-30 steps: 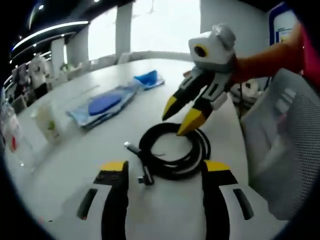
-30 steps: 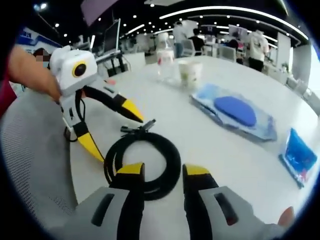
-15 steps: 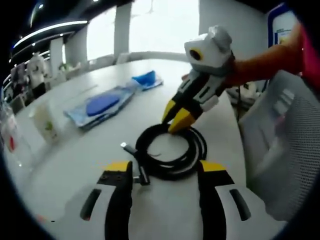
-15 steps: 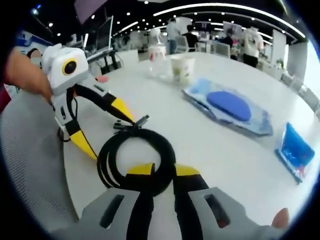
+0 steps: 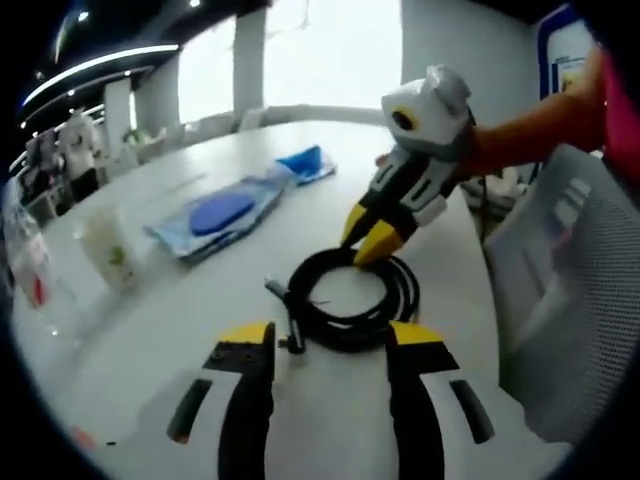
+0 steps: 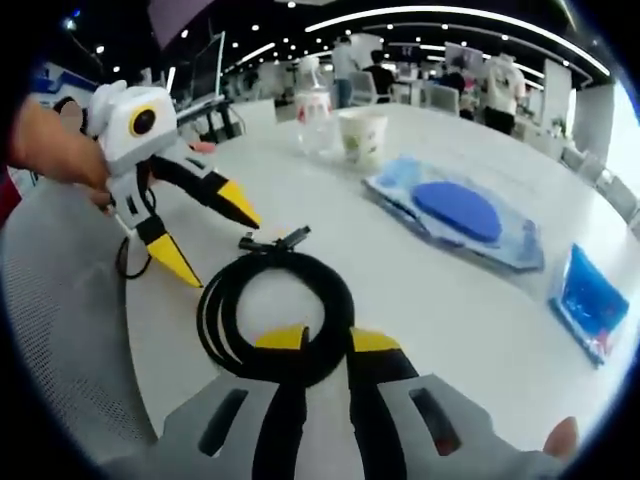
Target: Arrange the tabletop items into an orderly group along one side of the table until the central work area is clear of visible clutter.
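Note:
A black cable [image 6: 275, 300] lies coiled on the white table [image 6: 420, 290], its plug end [image 6: 272, 241] pointing away. My right gripper [image 6: 328, 340] is shut on the near side of the coil. In the left gripper view that same gripper [image 5: 368, 238] pinches the coil's far edge [image 5: 395, 270]. My left gripper [image 5: 330, 335] stands open just short of the coil, nothing between its jaws. Seen from the right gripper view, the left gripper [image 6: 210, 240] hovers open beside the plug end, held by a hand.
A blue pouch with a blue oval [image 6: 465, 215] lies further out, a small blue packet [image 6: 590, 300] beyond it. A paper cup [image 6: 362, 135] and a clear bottle [image 6: 312, 115] stand at the far side. A grey mesh chair [image 5: 570, 300] presses against the table edge.
My right gripper went from open over the coil to shut on its edge. The left gripper has drawn back a little from the plug end.

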`<state>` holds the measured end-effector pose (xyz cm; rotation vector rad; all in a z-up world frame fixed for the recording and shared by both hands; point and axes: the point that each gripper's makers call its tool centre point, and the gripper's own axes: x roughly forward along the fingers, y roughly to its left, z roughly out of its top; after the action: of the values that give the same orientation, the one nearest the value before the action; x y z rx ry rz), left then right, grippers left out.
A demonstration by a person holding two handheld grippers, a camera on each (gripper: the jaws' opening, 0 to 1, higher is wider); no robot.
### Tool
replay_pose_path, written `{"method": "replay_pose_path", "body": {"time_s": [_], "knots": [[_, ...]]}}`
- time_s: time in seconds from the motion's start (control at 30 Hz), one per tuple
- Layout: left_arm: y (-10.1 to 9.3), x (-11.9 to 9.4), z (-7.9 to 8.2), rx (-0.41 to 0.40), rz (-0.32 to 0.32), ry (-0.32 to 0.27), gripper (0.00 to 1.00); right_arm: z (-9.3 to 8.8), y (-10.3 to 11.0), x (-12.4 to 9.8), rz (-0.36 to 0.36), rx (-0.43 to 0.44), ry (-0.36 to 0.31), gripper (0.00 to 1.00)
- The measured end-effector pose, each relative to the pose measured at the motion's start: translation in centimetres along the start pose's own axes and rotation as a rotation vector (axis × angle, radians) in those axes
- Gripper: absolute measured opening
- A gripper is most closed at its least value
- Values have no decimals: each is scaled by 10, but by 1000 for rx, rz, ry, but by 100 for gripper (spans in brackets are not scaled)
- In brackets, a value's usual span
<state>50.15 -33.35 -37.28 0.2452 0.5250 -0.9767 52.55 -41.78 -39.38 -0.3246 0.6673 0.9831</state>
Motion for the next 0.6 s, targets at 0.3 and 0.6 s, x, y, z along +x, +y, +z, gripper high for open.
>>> {"method": "replay_pose_path", "body": {"time_s": [0.3,0.6], "knots": [[13,4,-6,9,38,18,32,0,0,0,0,-2,0,15],[19,8,-14,33,38,48,19,0,0,0,1,-1,1,15]]}}
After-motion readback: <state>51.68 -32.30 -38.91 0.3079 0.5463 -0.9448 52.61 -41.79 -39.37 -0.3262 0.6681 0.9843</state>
